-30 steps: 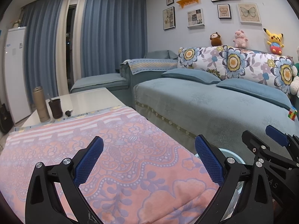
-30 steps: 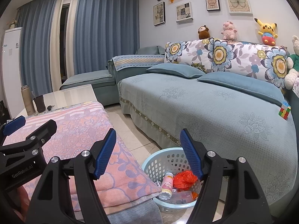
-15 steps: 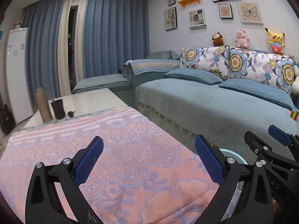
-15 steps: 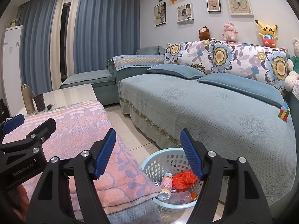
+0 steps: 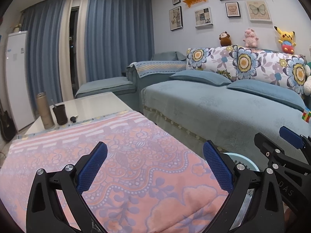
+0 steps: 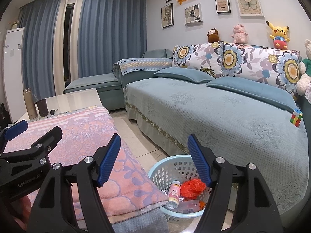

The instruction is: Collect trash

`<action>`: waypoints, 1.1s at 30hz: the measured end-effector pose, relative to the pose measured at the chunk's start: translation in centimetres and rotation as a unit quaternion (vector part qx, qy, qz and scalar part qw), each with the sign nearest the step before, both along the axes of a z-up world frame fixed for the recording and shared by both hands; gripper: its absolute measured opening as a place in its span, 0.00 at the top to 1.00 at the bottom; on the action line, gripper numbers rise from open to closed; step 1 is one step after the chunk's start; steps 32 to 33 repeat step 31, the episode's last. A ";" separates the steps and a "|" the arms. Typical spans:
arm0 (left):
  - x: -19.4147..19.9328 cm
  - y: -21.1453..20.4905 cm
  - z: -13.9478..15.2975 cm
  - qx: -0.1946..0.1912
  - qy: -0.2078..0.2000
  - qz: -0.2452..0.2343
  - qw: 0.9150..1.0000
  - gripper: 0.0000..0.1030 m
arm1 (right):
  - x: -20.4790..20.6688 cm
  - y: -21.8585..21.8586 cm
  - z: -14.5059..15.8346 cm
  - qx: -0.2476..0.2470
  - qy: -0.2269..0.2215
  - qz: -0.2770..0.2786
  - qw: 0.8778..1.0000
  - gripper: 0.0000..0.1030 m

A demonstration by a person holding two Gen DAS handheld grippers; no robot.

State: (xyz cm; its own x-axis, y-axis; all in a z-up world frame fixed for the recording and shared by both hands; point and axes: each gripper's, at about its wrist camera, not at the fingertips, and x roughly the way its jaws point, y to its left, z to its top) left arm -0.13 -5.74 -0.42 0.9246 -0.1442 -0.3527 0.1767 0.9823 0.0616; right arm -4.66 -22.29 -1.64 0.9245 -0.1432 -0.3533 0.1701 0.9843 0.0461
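A light blue perforated basket [image 6: 173, 167] stands on the floor between the table and the sofa. Inside it lie a small pink-labelled bottle [image 6: 173, 193], a crumpled red bag [image 6: 192, 188] and a clear plastic bottle [image 6: 189, 205]. My right gripper [image 6: 153, 159] hangs open above the basket's near side with nothing between its blue pads. My left gripper [image 5: 154, 167] is open over the pink blanket [image 5: 116, 155], also holding nothing. In the left wrist view only a sliver of the basket's rim [image 5: 245, 161] shows behind the right finger.
The blanket-covered low table [image 6: 81, 99] carries a tan flask [image 5: 45, 112], a dark cup [image 5: 60, 114] and keys [image 5: 73, 118] at its far end. A blue sofa [image 6: 223, 120] with a colour cube [image 6: 296, 118] fills the right. A white fridge [image 5: 16, 77] stands far left.
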 end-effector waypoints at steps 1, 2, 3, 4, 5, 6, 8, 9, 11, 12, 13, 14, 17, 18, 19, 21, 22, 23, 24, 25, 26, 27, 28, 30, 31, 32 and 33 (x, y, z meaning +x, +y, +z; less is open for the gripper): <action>0.0 0.1 0.0 -0.001 0.000 0.001 1.000 0.07 | 0.0 0.0 0.0 -0.001 0.000 0.000 1.000 0.35; 0.0 0.1 0.1 -0.002 -0.001 0.002 1.000 0.07 | 0.0 0.1 0.0 -0.002 0.000 0.001 1.000 0.35; -0.1 0.2 0.1 -0.003 -0.002 0.002 1.000 0.07 | 0.0 0.0 0.0 -0.001 0.000 0.002 1.000 0.35; -0.2 0.1 0.1 -0.004 -0.002 0.003 1.000 0.07 | 0.0 -0.1 0.0 -0.001 0.001 0.002 1.000 0.35; -0.2 0.1 0.2 -0.004 -0.002 0.004 1.000 0.07 | 0.0 -0.1 -0.1 -0.002 0.001 0.002 1.000 0.35; -0.2 0.1 0.2 -0.004 -0.001 0.004 1.000 0.07 | 0.0 0.0 0.0 -0.001 0.001 0.002 1.000 0.35; -0.1 0.2 0.2 -0.011 0.004 0.002 1.000 0.07 | 0.0 0.0 0.0 -0.001 0.000 0.003 1.000 0.35; 0.0 0.4 0.2 -0.016 0.009 0.002 1.000 0.07 | 0.0 0.0 0.0 -0.002 0.001 0.003 1.000 0.35; 0.2 0.6 0.1 -0.019 0.013 0.003 1.000 0.07 | 0.0 0.0 0.0 -0.002 0.002 0.004 1.000 0.35; 0.2 0.7 0.1 -0.020 0.015 0.003 1.000 0.07 | 0.0 0.0 0.0 -0.002 0.001 0.003 1.000 0.35; 0.3 0.7 0.0 -0.020 0.016 0.003 1.000 0.07 | 0.0 0.0 0.0 -0.001 0.002 0.003 1.000 0.35; 0.3 0.8 0.0 -0.020 0.017 0.003 1.000 0.07 | 0.0 0.0 0.0 -0.001 0.001 0.003 1.000 0.35; 0.3 0.9 0.0 -0.020 0.014 0.002 1.000 0.07 | 0.0 0.0 0.1 -0.003 0.001 0.004 1.000 0.35; 0.3 0.8 0.0 -0.020 0.015 0.002 1.000 0.07 | 0.0 0.0 0.0 -0.003 0.001 0.004 1.000 0.35; 0.3 0.9 0.0 -0.020 0.013 0.000 1.000 0.07 | 0.0 0.0 0.0 -0.003 0.000 0.004 1.000 0.35; 0.3 0.9 0.1 -0.019 0.008 0.003 1.000 0.07 | 0.1 -0.1 0.0 -0.003 0.001 0.003 1.000 0.35; 0.4 1.1 0.2 -0.022 0.009 0.003 1.000 0.07 | 0.1 -0.1 0.0 -0.003 0.001 0.004 1.000 0.35; 0.5 1.2 0.2 -0.025 0.012 0.005 1.000 0.07 | 0.1 -0.1 0.0 -0.003 0.001 0.004 1.000 0.35; 0.6 1.2 0.2 -0.026 0.014 0.009 1.000 0.07 | 0.0 -0.1 -0.1 -0.003 0.001 0.003 1.000 0.35; 0.7 1.3 0.2 -0.029 0.017 0.012 0.999 0.07 | 0.0 0.0 -0.1 -0.003 0.001 0.004 1.000 0.35; 0.7 1.4 0.2 -0.033 0.019 0.011 0.999 0.07 | -0.1 0.0 -0.1 -0.003 0.001 0.004 1.000 0.35; 0.8 1.5 0.2 -0.036 0.021 0.011 0.999 0.07 | 0.0 -0.1 -0.1 -0.004 0.000 0.004 1.000 0.35; 0.8 1.5 0.2 -0.035 0.022 0.012 0.999 0.07 | 0.0 -0.1 0.0 -0.004 0.000 0.004 1.000 0.34; 0.8 1.5 0.2 -0.034 0.021 0.012 0.999 0.07 | -0.1 -0.1 0.0 -0.004 0.000 0.004 1.000 0.34; 0.8 1.5 0.2 -0.031 0.018 0.012 0.999 0.07 | -0.1 -0.1 0.0 -0.005 0.000 0.004 1.000 0.34; 0.8 1.5 0.2 -0.031 0.018 0.012 0.999 0.07 | -0.1 -0.1 0.0 -0.005 0.000 0.004 1.000 0.34; 0.8 1.5 0.2 -0.031 0.018 0.012 0.999 0.07 | -0.1 -0.1 0.0 -0.005 0.000 0.004 1.000 0.34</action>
